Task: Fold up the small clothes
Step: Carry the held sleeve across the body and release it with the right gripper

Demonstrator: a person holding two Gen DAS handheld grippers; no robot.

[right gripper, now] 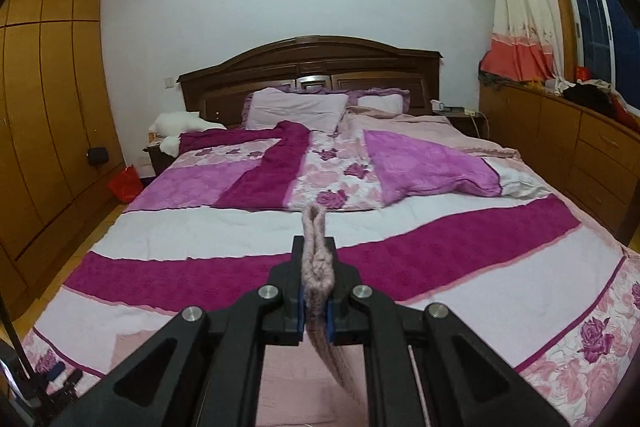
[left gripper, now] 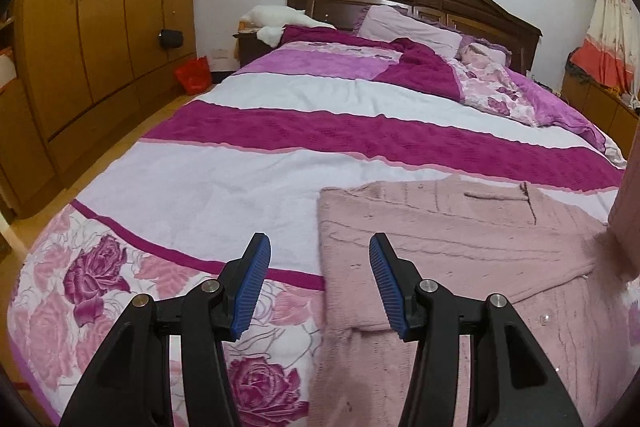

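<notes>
A pink knitted sweater (left gripper: 460, 251) lies flat on the bed's near end, its left side folded over. My left gripper (left gripper: 320, 267) is open and empty, hovering just above the sweater's left edge, with one blue pad (left gripper: 252, 287) over the bedspread and the other over the knit. My right gripper (right gripper: 314, 267) is shut on a doubled fold of the pink sweater (right gripper: 316, 251), holding it lifted so the knit hangs down beneath the jaws. A raised part of the sweater shows at the right edge of the left wrist view (left gripper: 624, 227).
The bed has a magenta, white and rose-print bedspread (left gripper: 280, 123), with a rumpled quilt (right gripper: 420, 163) and pillows (right gripper: 296, 107) by the dark headboard. Wooden wardrobes (left gripper: 80, 27) line the left wall. A low cabinet (right gripper: 580, 155) runs along the right.
</notes>
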